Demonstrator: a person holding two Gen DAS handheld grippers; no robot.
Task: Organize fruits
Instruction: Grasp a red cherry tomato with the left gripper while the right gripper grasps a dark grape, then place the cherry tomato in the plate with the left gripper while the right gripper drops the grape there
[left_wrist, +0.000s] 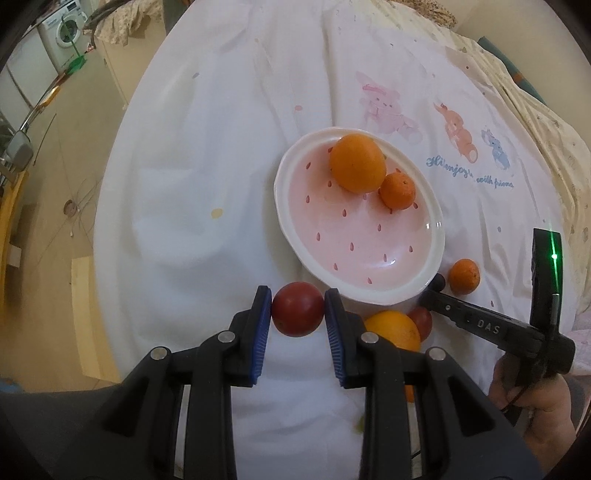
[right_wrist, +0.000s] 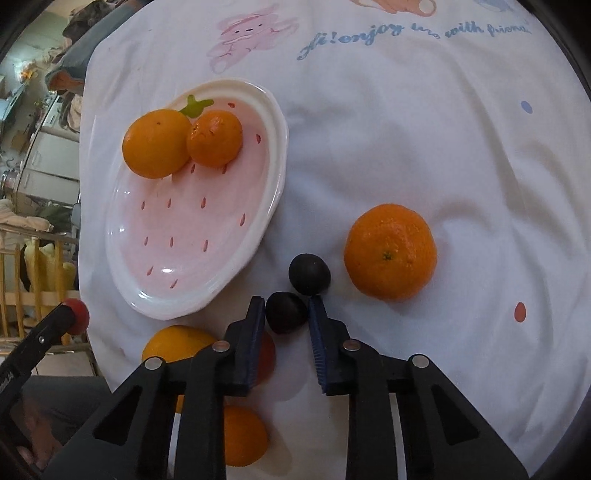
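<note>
A pink strawberry-shaped plate (left_wrist: 413, 284) (right_wrist: 273, 155) lies on the white cloth and holds a big orange (left_wrist: 357, 163) (right_wrist: 155, 143) and a small mandarin (left_wrist: 397, 191) (right_wrist: 215, 139). My left gripper (left_wrist: 298, 308) is shut on a red plum (left_wrist: 297, 308), just before the plate's near rim; the plum also shows in the right wrist view (right_wrist: 79, 315). My right gripper (right_wrist: 286, 312) is shut on a dark plum (right_wrist: 285, 312). A second dark plum (right_wrist: 309, 274) lies just beyond it.
A mandarin (right_wrist: 390, 251) (left_wrist: 464, 276) lies right of the plate. An orange (left_wrist: 393, 329) (right_wrist: 177, 342), a red fruit (left_wrist: 422, 322) (right_wrist: 266, 357) and another orange fruit (right_wrist: 243, 435) lie near the grippers. The table edge drops to the floor (left_wrist: 55, 177) at left.
</note>
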